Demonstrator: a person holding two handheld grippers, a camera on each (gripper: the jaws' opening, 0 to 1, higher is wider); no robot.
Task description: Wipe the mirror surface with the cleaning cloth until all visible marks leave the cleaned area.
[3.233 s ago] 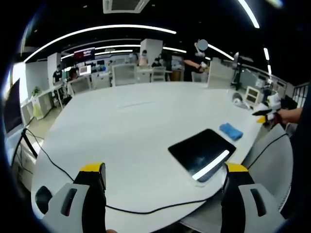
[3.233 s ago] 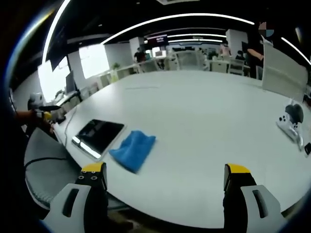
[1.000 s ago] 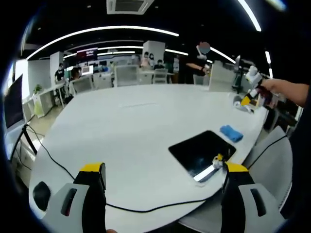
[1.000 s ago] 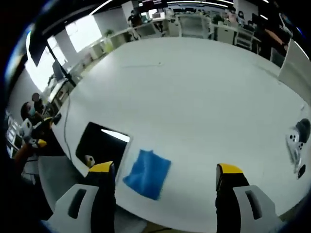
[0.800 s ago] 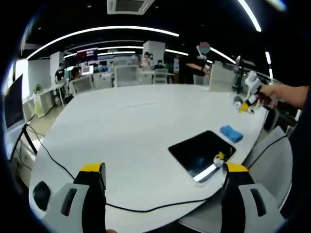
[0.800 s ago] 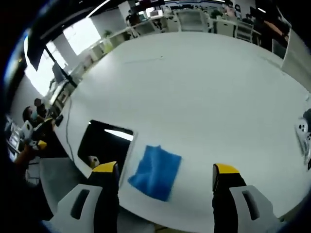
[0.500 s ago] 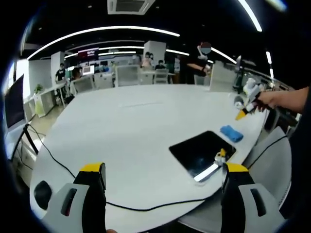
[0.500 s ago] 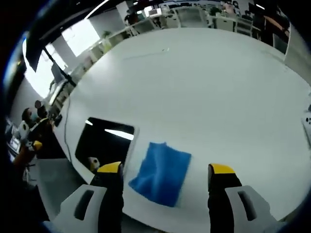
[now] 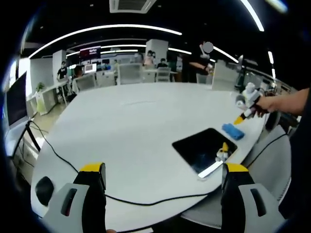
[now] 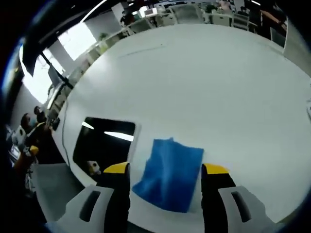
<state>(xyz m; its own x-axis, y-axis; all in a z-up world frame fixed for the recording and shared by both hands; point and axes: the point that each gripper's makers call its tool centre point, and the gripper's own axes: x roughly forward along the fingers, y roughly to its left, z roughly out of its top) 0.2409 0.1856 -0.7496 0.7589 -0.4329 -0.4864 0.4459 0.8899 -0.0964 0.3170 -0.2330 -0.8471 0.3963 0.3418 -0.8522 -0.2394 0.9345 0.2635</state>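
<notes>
A dark rectangular mirror lies flat near the edge of the white table, with a blue cleaning cloth just beyond it. My left gripper hangs open, well short of the mirror, with nothing between its jaws. The right gripper, held by a person's hand, hovers just above the cloth. In the right gripper view, the blue cloth lies between the jaws of my right gripper, which stands open. The mirror is to the cloth's left.
A black cable runs across the table's near side past a small black object. Grey chairs stand at the table's edge. Desks, chairs and people fill the far end of the room.
My right gripper has come down close over the cloth, which now sits between its jaws; the jaws stand nearer together. The left gripper's view has shifted only slightly.
</notes>
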